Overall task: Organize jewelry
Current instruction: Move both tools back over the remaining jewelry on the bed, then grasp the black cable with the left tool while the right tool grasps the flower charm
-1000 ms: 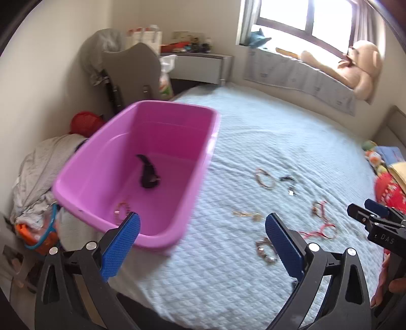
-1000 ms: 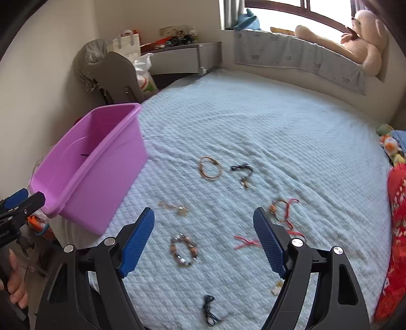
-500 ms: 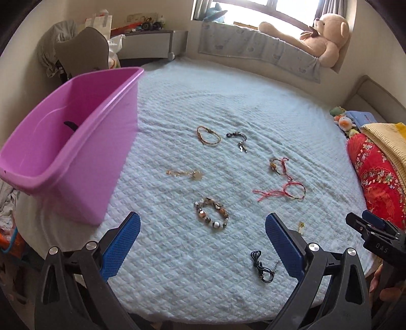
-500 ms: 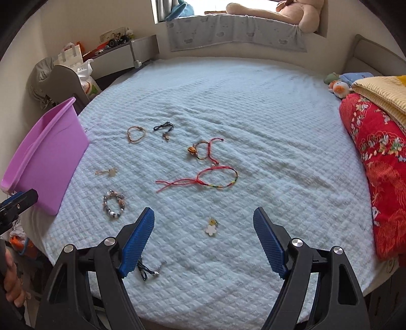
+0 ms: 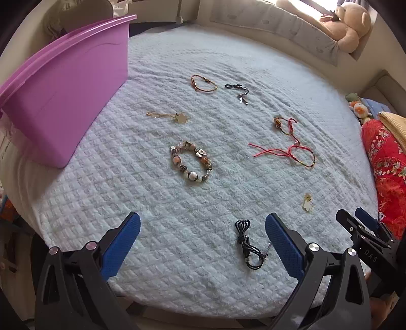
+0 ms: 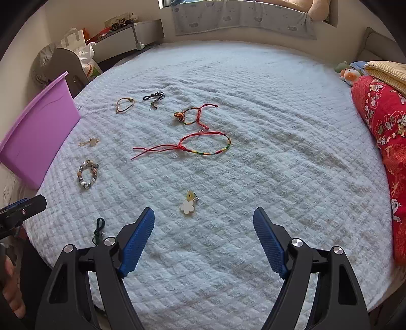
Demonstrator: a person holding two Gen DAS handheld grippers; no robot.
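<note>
Several pieces of jewelry lie on a pale blue quilted bed. A beaded bracelet (image 5: pixel 190 162) (image 6: pixel 87 174) lies mid-left. A black cord necklace (image 5: pixel 247 245) (image 6: pixel 99 230) lies at the near edge. A white flower charm (image 5: pixel 307 202) (image 6: pixel 188 205), a red string bracelet (image 5: pixel 291 153) (image 6: pixel 200 146), a second red bracelet (image 5: pixel 285 124) (image 6: pixel 194 114), a brown cord bracelet (image 5: pixel 203 82) (image 6: pixel 124 104), a black cord with pendant (image 5: pixel 238 91) (image 6: pixel 154 97) and a gold flower chain (image 5: pixel 170 116) (image 6: pixel 89 142) lie around. My left gripper (image 5: pixel 203 243) and right gripper (image 6: pixel 203 238) are open and empty above the near edge.
A pink plastic tub (image 5: pixel 63 96) (image 6: pixel 38 129) stands on the bed's left side. A red patterned quilt (image 6: pixel 380 132) lies along the right edge. A teddy bear (image 5: pixel 347 22) sits on the window sill. A chair and bags (image 6: pixel 68 66) stand behind the tub.
Both grippers have swung right, away from the tub, and now face the jewelry on the bed. They stay open and empty.
</note>
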